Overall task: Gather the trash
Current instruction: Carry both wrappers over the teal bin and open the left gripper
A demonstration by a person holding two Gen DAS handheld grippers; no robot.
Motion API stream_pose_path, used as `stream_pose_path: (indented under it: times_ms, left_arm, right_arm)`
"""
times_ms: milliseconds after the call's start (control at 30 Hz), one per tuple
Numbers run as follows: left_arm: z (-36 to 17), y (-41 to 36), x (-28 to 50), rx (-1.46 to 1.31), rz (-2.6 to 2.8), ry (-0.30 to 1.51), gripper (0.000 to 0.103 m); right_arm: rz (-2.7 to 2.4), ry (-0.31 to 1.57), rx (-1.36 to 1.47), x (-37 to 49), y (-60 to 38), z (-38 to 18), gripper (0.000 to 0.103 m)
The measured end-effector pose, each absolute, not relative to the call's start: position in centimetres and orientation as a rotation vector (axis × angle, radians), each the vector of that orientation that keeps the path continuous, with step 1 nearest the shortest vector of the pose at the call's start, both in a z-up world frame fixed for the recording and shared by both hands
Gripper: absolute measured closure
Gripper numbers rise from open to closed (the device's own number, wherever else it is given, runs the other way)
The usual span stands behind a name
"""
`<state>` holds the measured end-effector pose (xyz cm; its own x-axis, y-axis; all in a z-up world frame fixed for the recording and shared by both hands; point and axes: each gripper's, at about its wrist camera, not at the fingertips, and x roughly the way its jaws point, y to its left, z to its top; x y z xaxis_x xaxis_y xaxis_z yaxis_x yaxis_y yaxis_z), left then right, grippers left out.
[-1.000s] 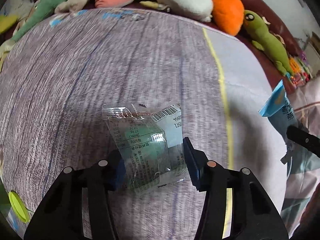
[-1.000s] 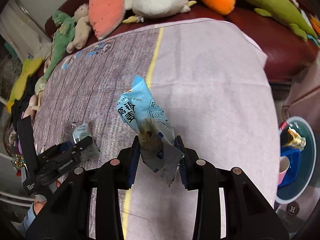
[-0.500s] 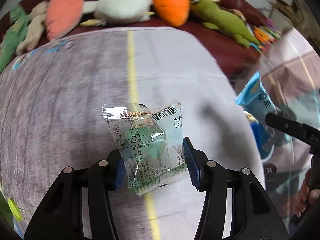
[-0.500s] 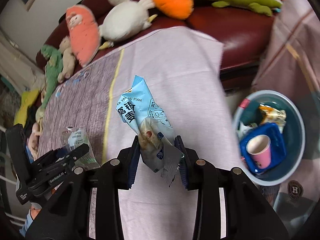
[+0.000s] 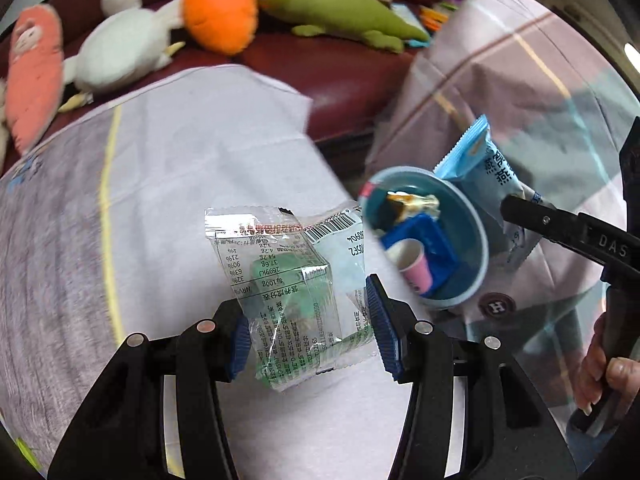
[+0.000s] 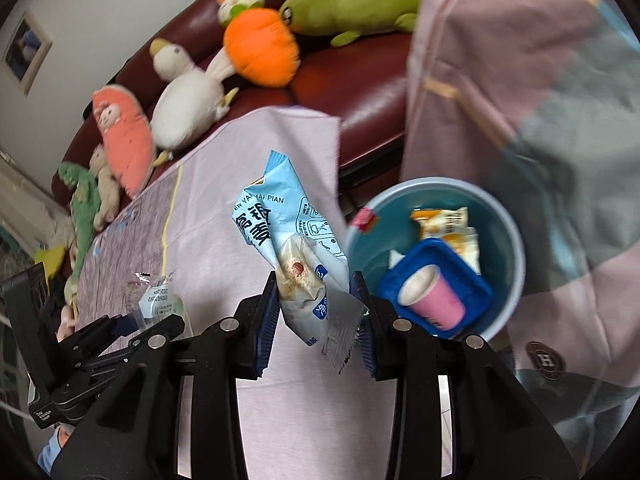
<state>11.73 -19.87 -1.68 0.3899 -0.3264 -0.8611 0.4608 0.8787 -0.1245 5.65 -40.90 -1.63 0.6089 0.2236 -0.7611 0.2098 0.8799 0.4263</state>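
Both tongs swung right, blue bin (image 6: 516,240) nearer, wrappers (image 5: 288,280) gripped

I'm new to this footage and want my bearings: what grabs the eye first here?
Each gripper grips a snack wrapper: the left gripper a clear wrapper, the right gripper a light blue wrapper. To the right sits a teal bin already holding trash, including a pink cup. Plush toys line the dark red sofa behind.

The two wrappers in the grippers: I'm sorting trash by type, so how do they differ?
The clear wrapper is see-through with green showing inside; the blue wrapper is opaque light blue with bold print. The clear one is fairly flat; the blue one is crumpled and torn open, a crumbly snack showing. Each is pinched in a gripper, left and right.
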Motion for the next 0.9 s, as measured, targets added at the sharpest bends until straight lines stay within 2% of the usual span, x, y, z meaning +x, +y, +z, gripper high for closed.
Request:
stream_pose_path:
  times_ms: [433, 900]
  left_arm:
    - [-3.2, -27.9, 11.1, 0.208, -0.603, 1.083, 0.050]
    - [-6.0, -33.1, 12.8, 0.227, -0.677, 1.133, 0.050]
  right_arm:
    - [-0.105, 0.900, 0.562, 1.9, -48.0, -2.9, 0.069]
    - [-0.166, 0.916, 0.574, 2.4, -51.0, -4.2, 0.068]
